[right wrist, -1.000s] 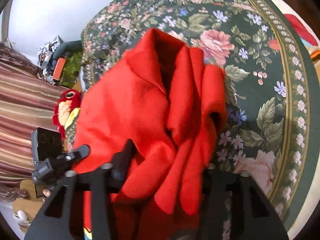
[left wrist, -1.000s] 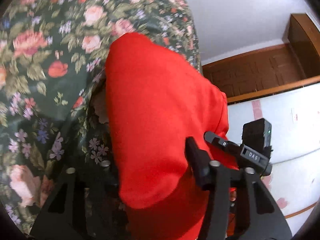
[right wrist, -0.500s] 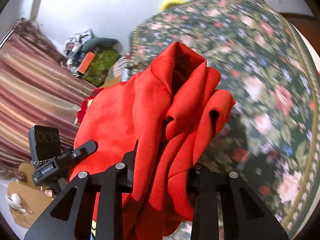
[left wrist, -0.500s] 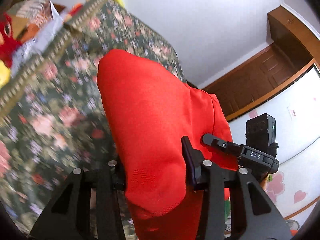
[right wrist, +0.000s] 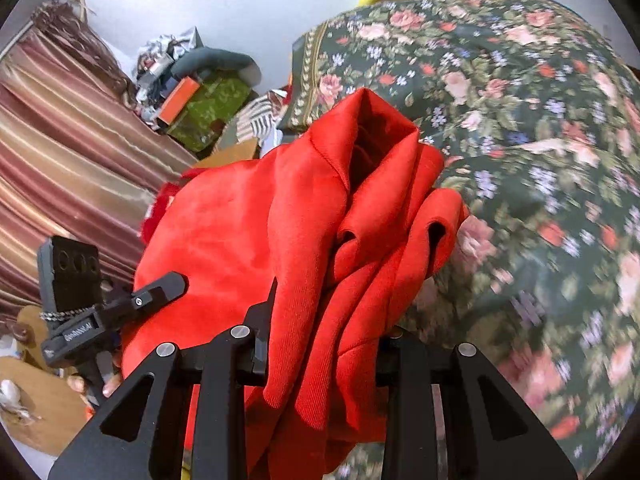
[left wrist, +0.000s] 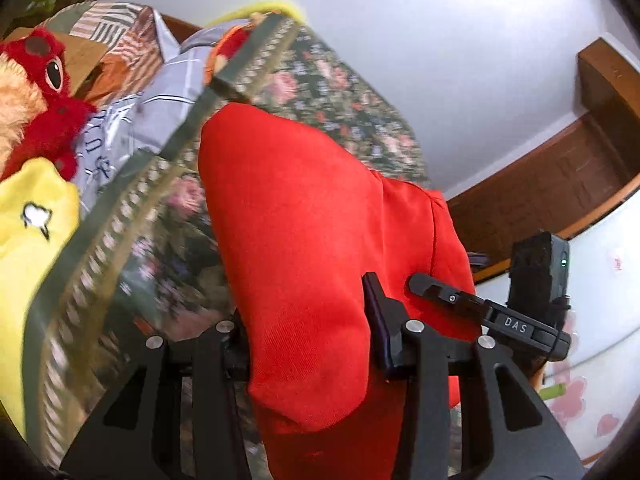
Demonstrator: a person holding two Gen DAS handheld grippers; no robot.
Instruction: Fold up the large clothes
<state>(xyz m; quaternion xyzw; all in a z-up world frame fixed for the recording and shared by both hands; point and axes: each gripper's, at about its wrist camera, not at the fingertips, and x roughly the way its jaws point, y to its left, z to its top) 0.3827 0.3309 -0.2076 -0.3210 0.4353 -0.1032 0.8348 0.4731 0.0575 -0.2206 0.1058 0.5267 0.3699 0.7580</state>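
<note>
A large red garment [left wrist: 304, 220] hangs bunched over a dark floral bedspread [left wrist: 332, 92]. My left gripper [left wrist: 308, 332] is shut on a thick smooth fold of it; the cloth hides the left finger. In the right wrist view the same red garment [right wrist: 248, 232] shows a collar and several hanging folds, and my right gripper [right wrist: 328, 336] is shut on those folds. Each gripper appears in the other's view: the right one [left wrist: 500, 320] beyond the cloth, the left one [right wrist: 120, 308] at the garment's left side, with fingers of a hand below it.
A red plush toy [left wrist: 44, 92], a yellow plush [left wrist: 28, 240] and a grey striped cloth [left wrist: 132, 112] lie beyond the bedspread's bordered edge. A wooden door [left wrist: 560, 184] stands right. A striped curtain [right wrist: 60, 152] and a clutter pile [right wrist: 192, 92] are left of the bed [right wrist: 520, 120].
Both grippers have carried the red garment up and across the bed. The bed's far edge, the plush toys and the wall have come into view. Both grips stay on the cloth.
</note>
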